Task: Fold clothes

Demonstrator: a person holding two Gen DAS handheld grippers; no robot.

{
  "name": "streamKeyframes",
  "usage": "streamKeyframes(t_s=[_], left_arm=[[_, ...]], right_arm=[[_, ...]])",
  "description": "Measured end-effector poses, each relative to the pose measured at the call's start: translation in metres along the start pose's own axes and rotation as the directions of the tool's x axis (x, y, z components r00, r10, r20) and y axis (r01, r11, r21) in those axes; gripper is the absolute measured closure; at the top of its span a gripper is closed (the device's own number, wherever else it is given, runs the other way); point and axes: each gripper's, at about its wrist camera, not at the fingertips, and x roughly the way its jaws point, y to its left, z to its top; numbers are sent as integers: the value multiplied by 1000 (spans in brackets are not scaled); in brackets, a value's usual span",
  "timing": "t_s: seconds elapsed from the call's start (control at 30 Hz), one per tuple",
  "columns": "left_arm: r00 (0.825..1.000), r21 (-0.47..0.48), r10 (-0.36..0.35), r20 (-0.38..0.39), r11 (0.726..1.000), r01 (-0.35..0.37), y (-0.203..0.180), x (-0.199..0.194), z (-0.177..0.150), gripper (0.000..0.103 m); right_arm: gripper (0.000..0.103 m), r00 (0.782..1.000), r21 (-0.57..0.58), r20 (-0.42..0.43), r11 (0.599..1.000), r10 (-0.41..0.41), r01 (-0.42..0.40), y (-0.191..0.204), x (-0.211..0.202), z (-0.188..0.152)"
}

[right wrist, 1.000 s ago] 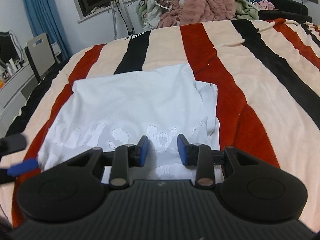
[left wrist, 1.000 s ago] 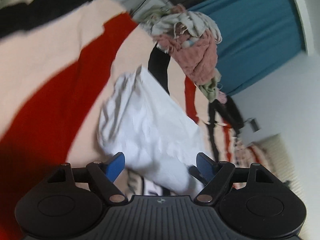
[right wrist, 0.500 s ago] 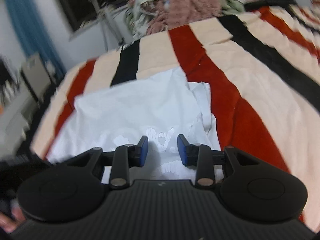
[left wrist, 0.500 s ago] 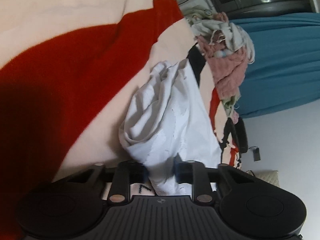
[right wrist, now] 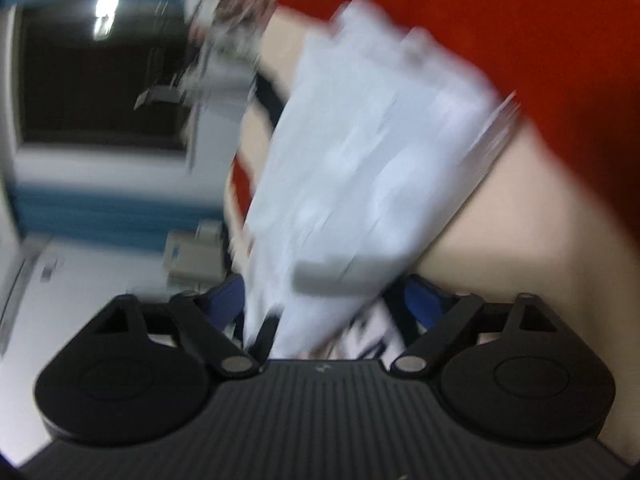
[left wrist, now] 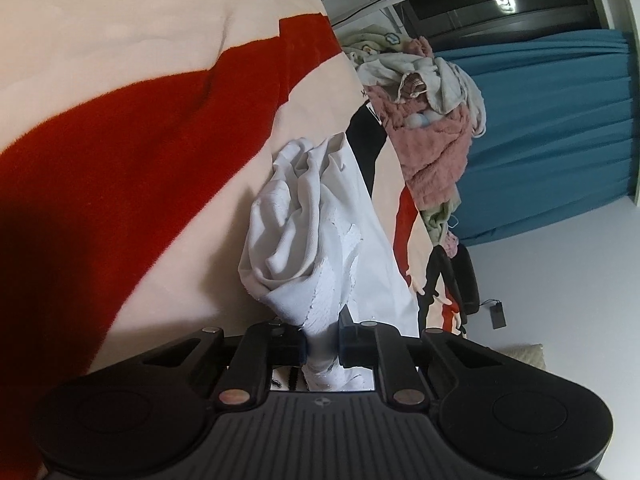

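The left gripper (left wrist: 322, 346) pinched a bunched corner of the white shirt (left wrist: 316, 236). The right gripper (right wrist: 320, 304) had its jaws spread around blurred cloth. The shirt stretched away from both, over the striped blanket (left wrist: 120, 160).

A: What does the left claw (left wrist: 322, 350) look like?

B: Black matte housing with a ribbed centre panel and a small round emblem at its top edge. A round disc sits on each side, and angled link arms end in coppery pivot screws.

A: And the right claw (right wrist: 326, 308)?

B: Same black ribbed body, discs and silvery pivots. Its fingers (right wrist: 422, 300) carry blue pads, though the view is blurred.
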Motion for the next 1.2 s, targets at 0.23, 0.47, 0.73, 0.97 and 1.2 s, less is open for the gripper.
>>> streamKeyframes(t_s=[0.23, 0.47, 0.73, 0.97, 1.2], left_arm=[[1000, 7, -2, 4, 1000, 2, 1, -2, 0, 90], [1000, 25, -8, -6, 1000, 8, -2, -9, -5, 90], [995, 27, -80, -55, 996, 81, -21, -43, -16, 90], [982, 25, -94, -162, 995, 99, -59, -60, -23, 90], [960, 92, -74, -269, 991, 102, -144, -16, -17, 89]], right_arm=[[46, 981, 88, 185, 995, -53, 38, -19, -17, 10], [79, 970, 2, 225, 995, -93, 95, -9, -28, 4], [82, 935, -195, 344, 967, -92, 167, 23, -84, -28], [82, 896, -230, 432, 948, -101, 218, 51, -139, -52], [82, 896, -182, 438, 969, -70, 165, 75, -175, -3]])
